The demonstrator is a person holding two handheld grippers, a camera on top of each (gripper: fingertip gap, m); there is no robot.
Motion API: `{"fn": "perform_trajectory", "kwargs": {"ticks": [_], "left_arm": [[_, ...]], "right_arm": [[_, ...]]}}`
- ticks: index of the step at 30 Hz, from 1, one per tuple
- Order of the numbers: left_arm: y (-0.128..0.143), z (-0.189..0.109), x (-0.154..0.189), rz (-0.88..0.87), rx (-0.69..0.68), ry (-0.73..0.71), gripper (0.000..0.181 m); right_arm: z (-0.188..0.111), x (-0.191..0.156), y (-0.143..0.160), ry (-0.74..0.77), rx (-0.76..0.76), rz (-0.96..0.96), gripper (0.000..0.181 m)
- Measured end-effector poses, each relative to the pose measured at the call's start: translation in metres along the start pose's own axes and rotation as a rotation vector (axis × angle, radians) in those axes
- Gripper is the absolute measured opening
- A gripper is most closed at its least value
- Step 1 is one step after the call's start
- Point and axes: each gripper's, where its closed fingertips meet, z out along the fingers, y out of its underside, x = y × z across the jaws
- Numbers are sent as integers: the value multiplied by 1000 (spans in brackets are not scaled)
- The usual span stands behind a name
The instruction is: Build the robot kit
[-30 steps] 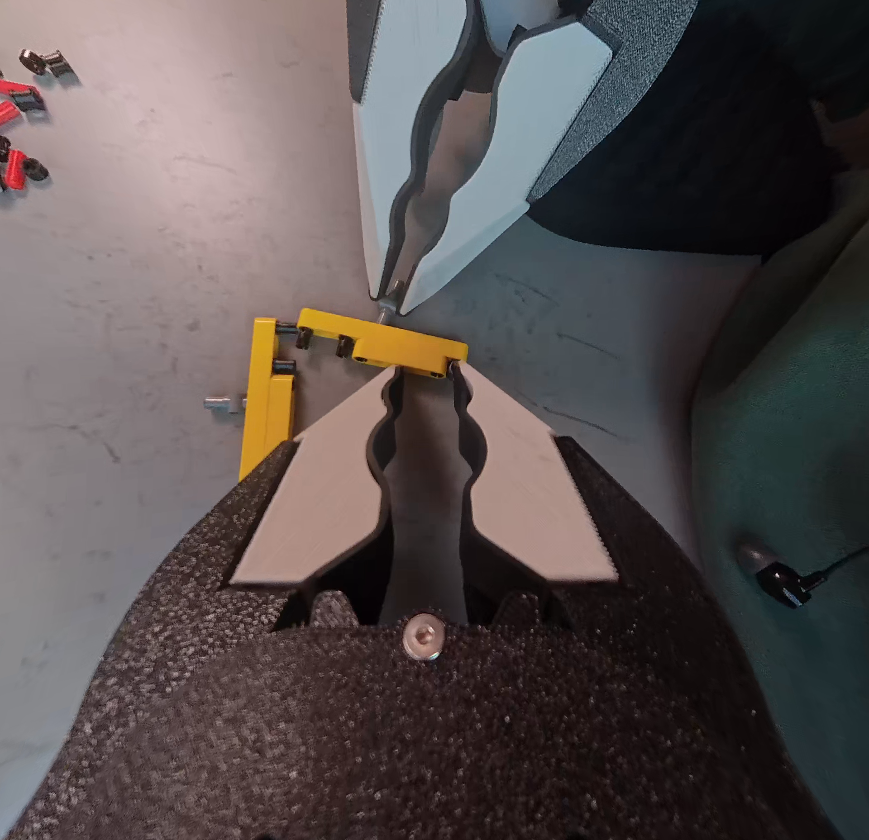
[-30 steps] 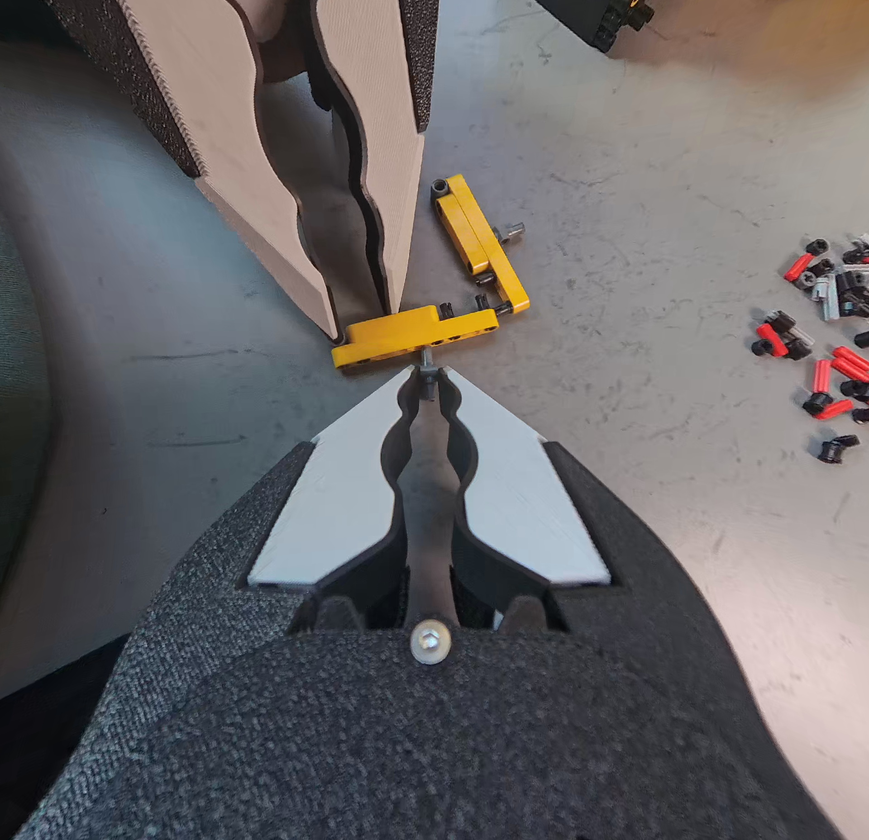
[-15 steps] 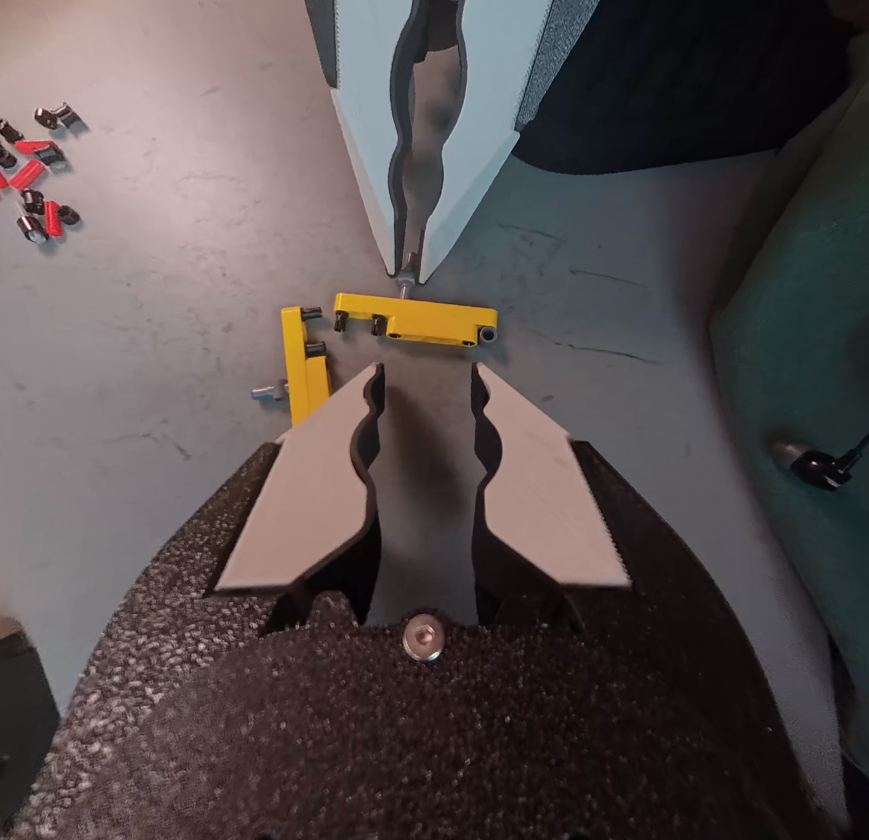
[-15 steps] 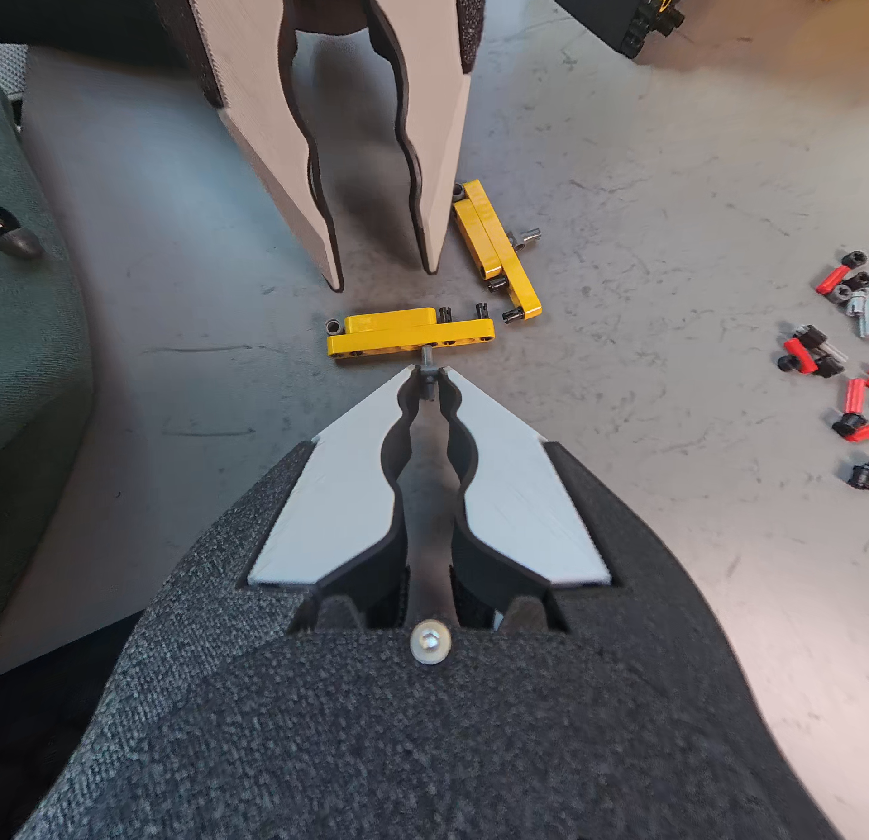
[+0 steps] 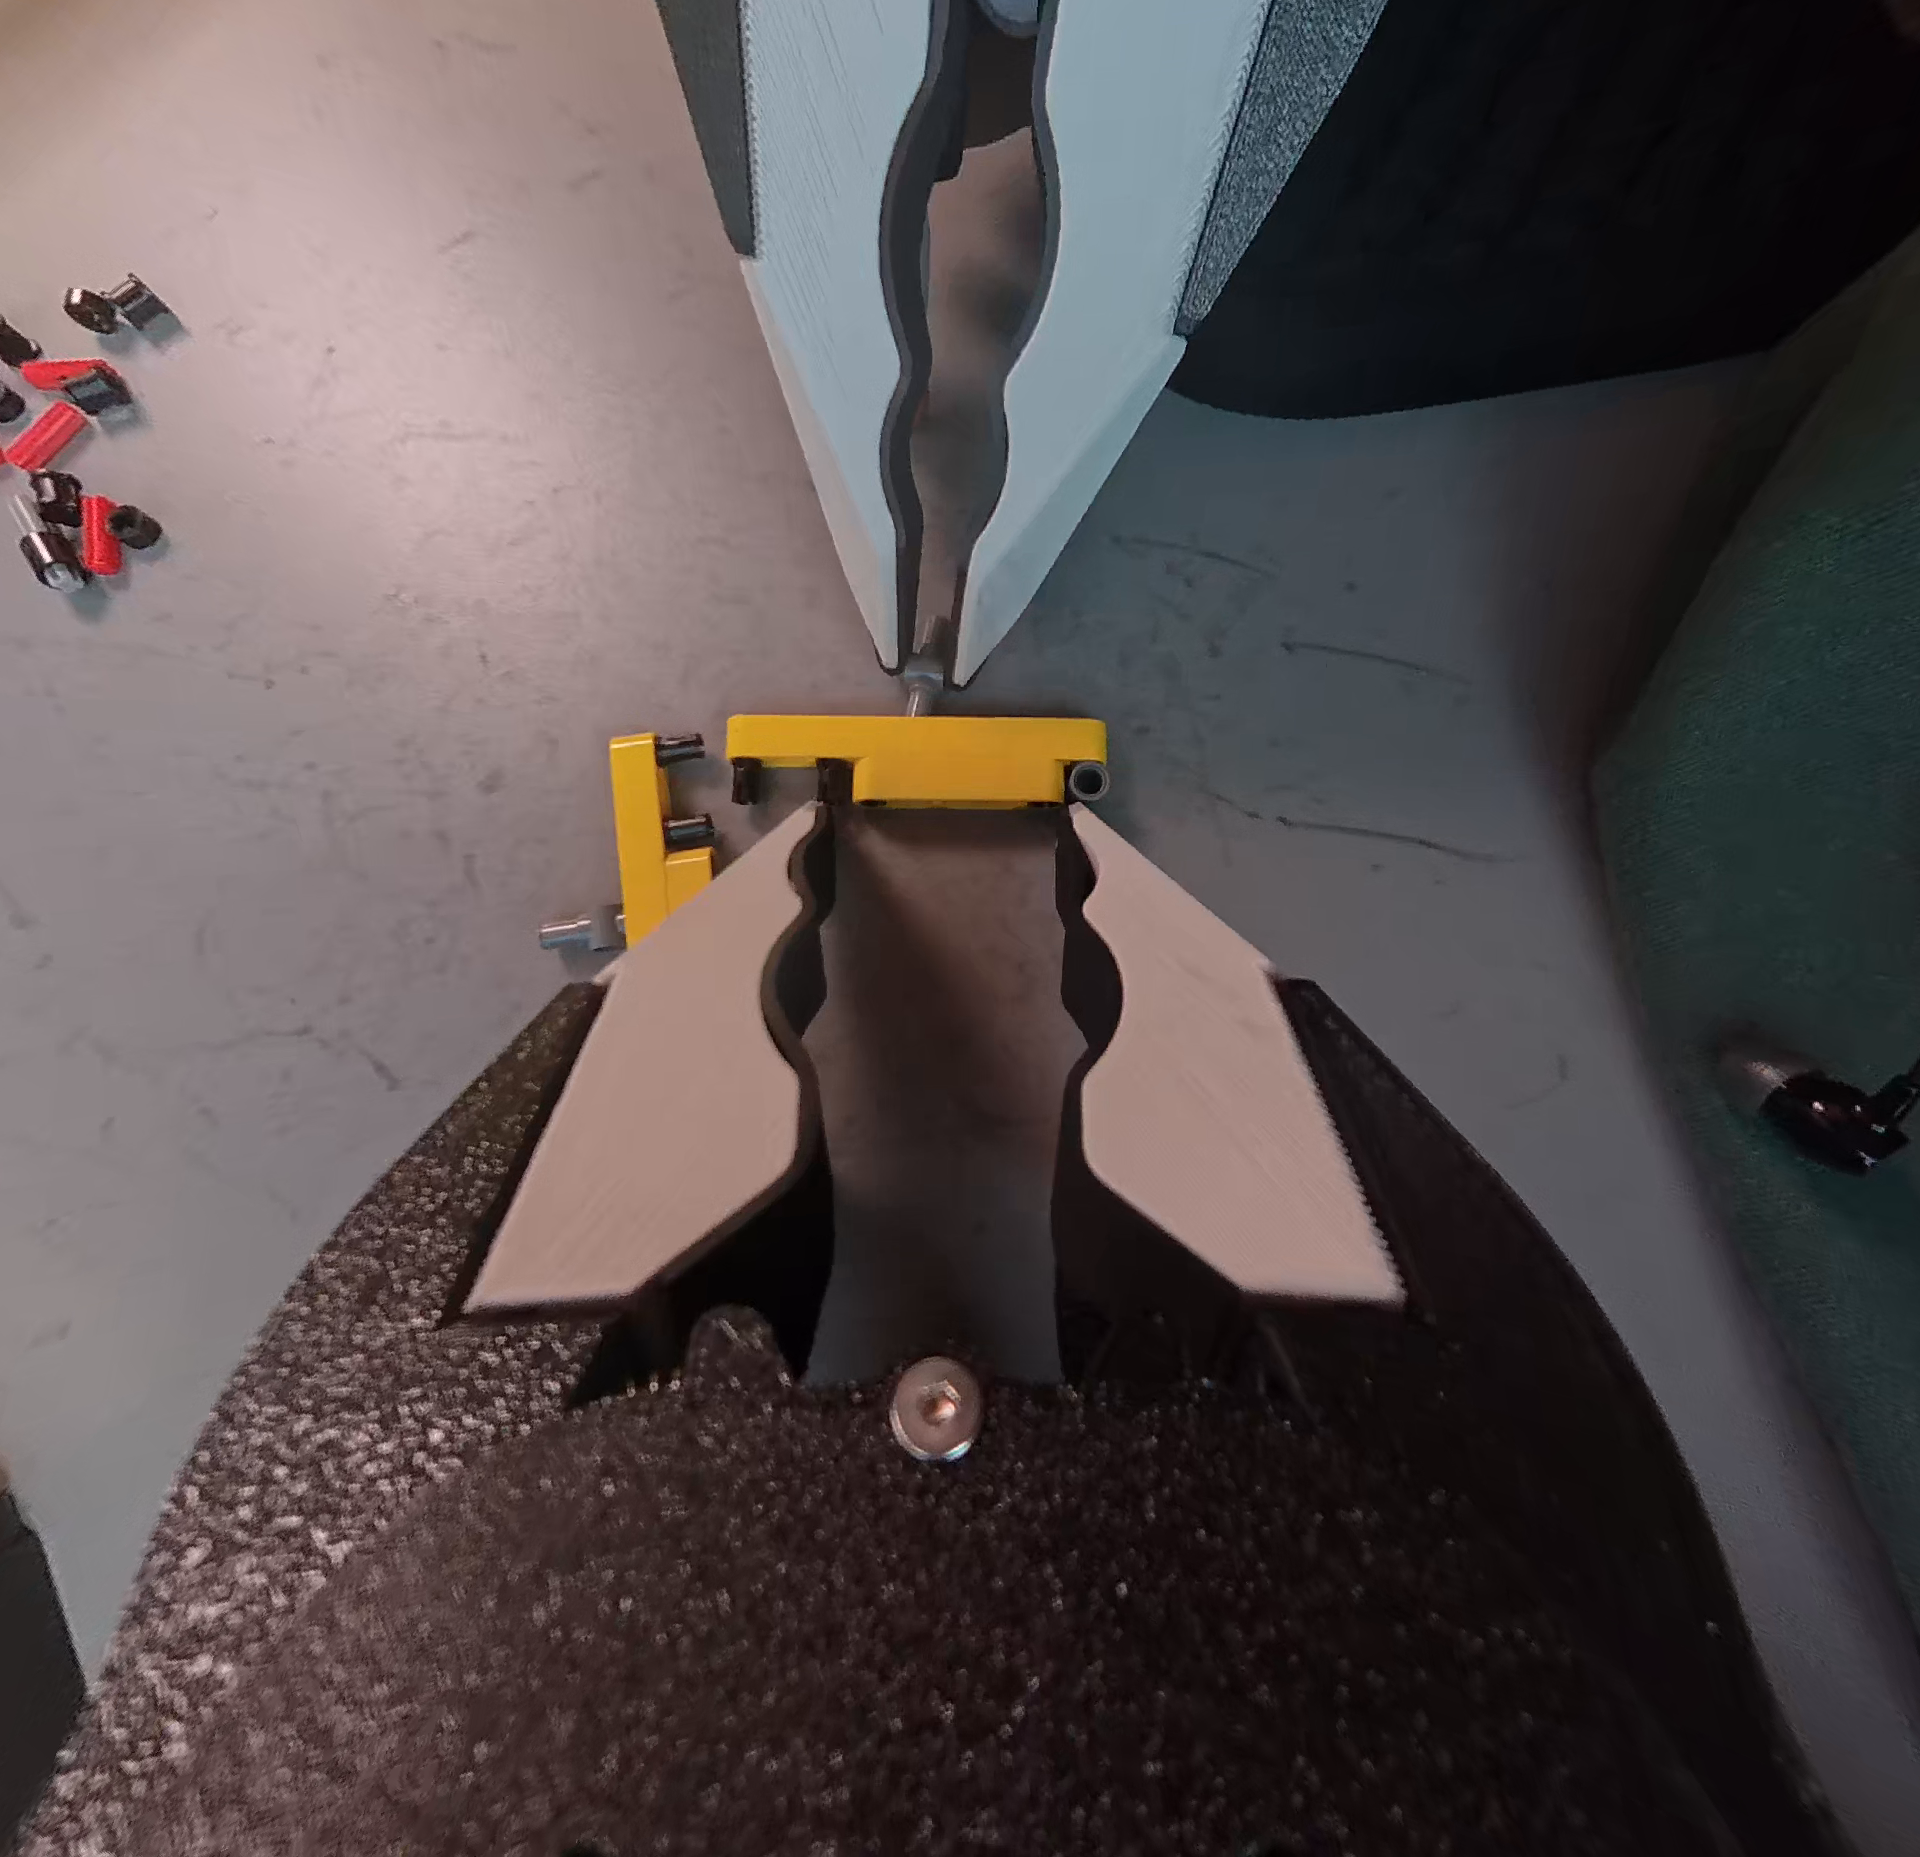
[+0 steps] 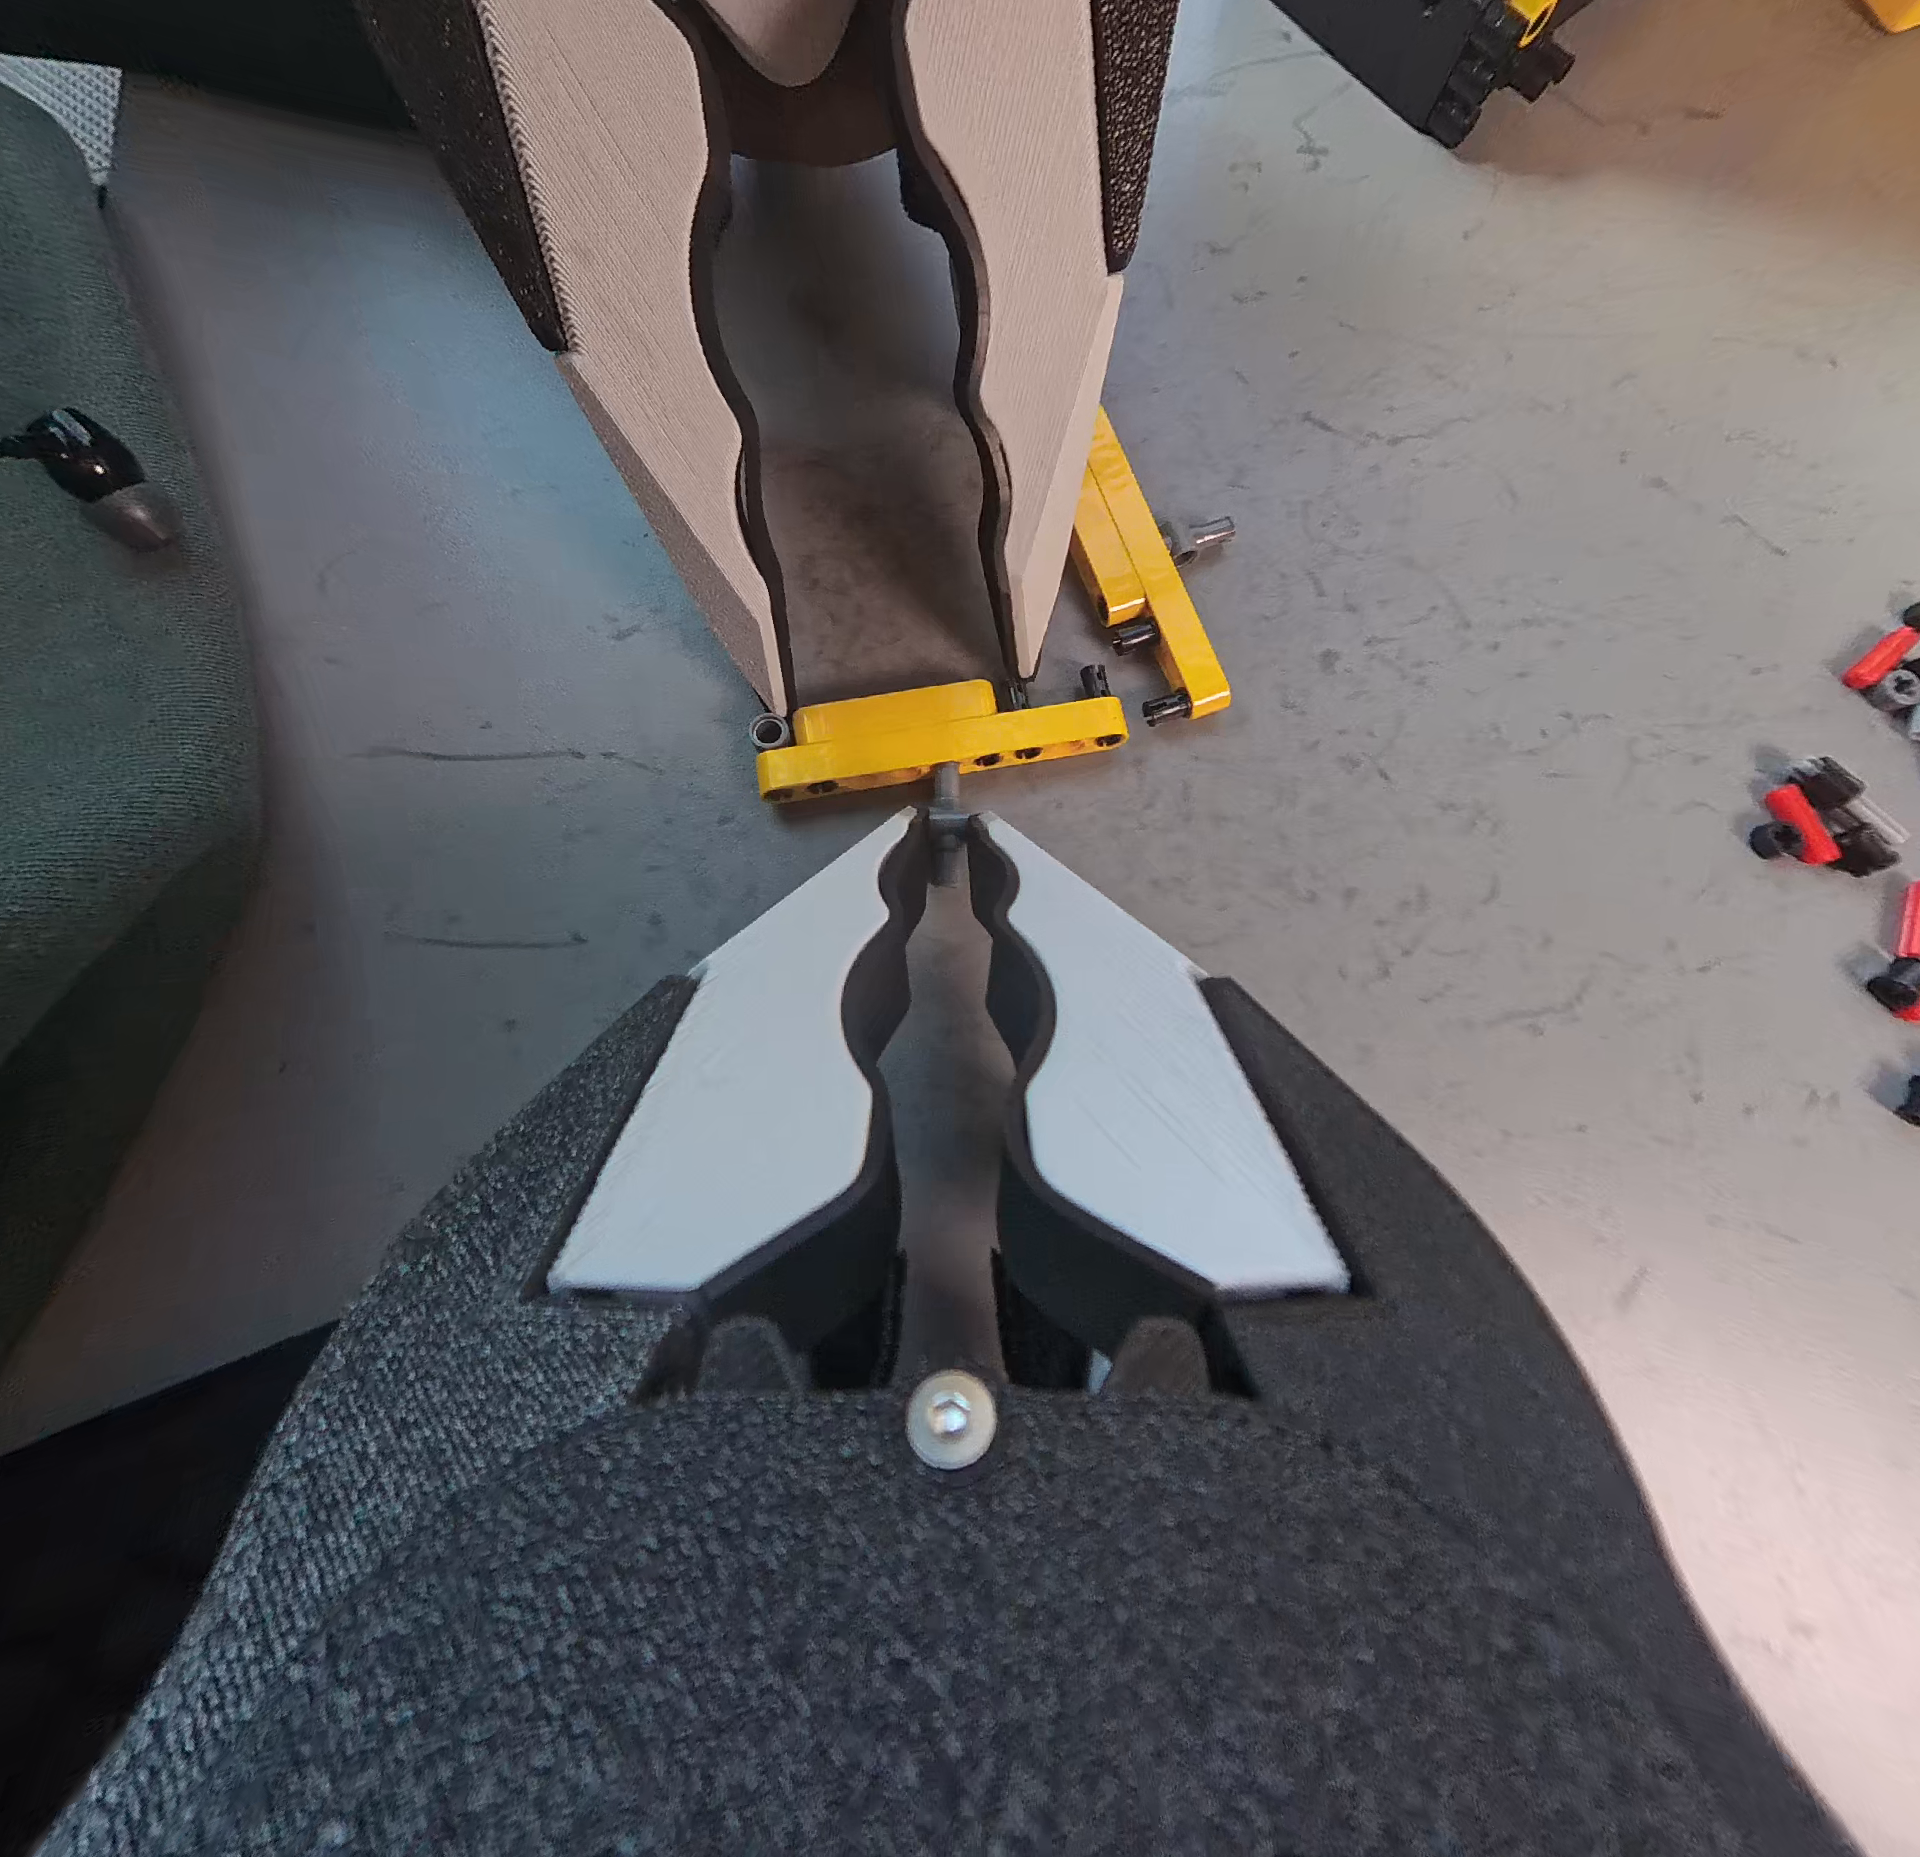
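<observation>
A scuffed grey table (image 6: 1455,560) is seen under everything, matte and scratched. The left gripper (image 5: 943,820), speckled black body with smooth wavy-edged grey fingers, is held wide open, tips set against the near side of a flat yellow beam (image 5: 935,763) with black pegs poking out. From the far side the right gripper (image 6: 943,820), with paler fingers, is pinched nearly closed on a little grey pin (image 6: 943,805), whose tip is touching the beam's edge. A second yellow beam (image 5: 649,836) is laid just left of the left gripper's tip. Only in the right wrist view is a black block (image 6: 1423,31) shown, far off. Small red and black connectors (image 5: 73,457) are scattered well off to the side.
</observation>
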Motion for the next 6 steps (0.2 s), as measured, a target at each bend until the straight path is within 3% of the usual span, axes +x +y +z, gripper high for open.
{"fn": "perform_trajectory", "kwargs": {"ticks": [6], "left_arm": [[0, 0, 1, 23, -14, 17, 38]], "right_arm": [[0, 0, 0, -13, -58, -60, 6]]}}
